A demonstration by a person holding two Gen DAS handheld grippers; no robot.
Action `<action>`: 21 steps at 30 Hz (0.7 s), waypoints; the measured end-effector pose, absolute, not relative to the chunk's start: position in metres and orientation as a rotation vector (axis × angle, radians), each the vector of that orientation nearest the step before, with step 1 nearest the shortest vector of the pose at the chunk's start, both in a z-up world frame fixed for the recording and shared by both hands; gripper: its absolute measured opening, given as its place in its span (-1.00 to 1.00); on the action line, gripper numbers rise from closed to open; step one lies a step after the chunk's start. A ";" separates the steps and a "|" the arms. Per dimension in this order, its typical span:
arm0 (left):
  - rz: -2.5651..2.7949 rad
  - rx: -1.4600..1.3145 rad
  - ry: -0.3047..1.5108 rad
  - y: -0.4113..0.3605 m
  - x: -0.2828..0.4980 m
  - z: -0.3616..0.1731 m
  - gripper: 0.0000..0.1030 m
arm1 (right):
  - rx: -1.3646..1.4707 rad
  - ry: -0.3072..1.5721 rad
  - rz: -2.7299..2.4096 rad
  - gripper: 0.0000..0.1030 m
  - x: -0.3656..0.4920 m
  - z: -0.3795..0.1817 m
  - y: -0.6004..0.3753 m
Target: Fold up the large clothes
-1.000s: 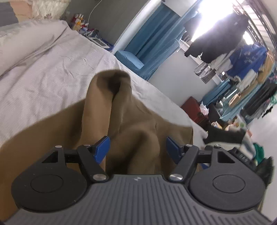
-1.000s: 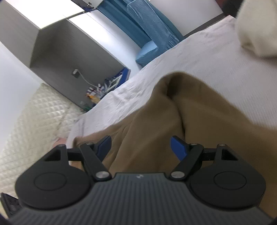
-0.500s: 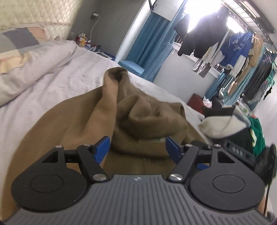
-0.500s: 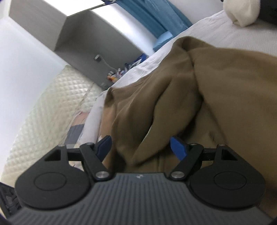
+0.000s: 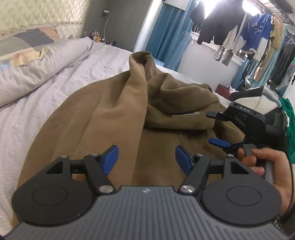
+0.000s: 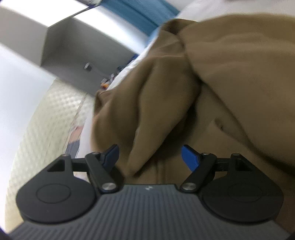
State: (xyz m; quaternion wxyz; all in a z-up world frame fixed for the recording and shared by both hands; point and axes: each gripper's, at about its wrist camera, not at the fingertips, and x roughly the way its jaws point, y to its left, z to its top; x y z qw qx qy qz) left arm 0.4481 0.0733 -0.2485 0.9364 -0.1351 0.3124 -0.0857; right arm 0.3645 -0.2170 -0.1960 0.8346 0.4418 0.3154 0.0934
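While both tools gape, the brown garment lies rumpled

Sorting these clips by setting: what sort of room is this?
Most likely a lived-in bedroom. A brown garment lies spread on a bed with a pillow against a quilted headboard, and clothes hang by the bright window.

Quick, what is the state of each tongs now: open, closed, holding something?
Left tongs: open, holding nothing, above the brown garment.
Right tongs: open, holding nothing; garment folds lie between the fingers.
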 end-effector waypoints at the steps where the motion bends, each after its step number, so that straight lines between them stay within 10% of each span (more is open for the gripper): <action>1: -0.161 -0.276 0.632 0.075 0.450 -0.250 0.05 | 0.950 0.666 0.186 0.51 0.371 -0.201 -0.218; 10: -0.077 -0.392 0.668 0.100 0.478 -0.276 -0.67 | 0.963 0.585 0.223 0.48 0.428 -0.221 -0.214; 14: -0.063 -0.428 0.657 0.106 0.480 -0.277 -0.67 | 0.922 0.595 0.239 -0.34 0.434 -0.206 -0.205; 21: -0.071 -0.447 0.640 0.114 0.469 -0.273 -0.67 | 0.758 0.468 0.316 -0.67 0.483 -0.102 -0.188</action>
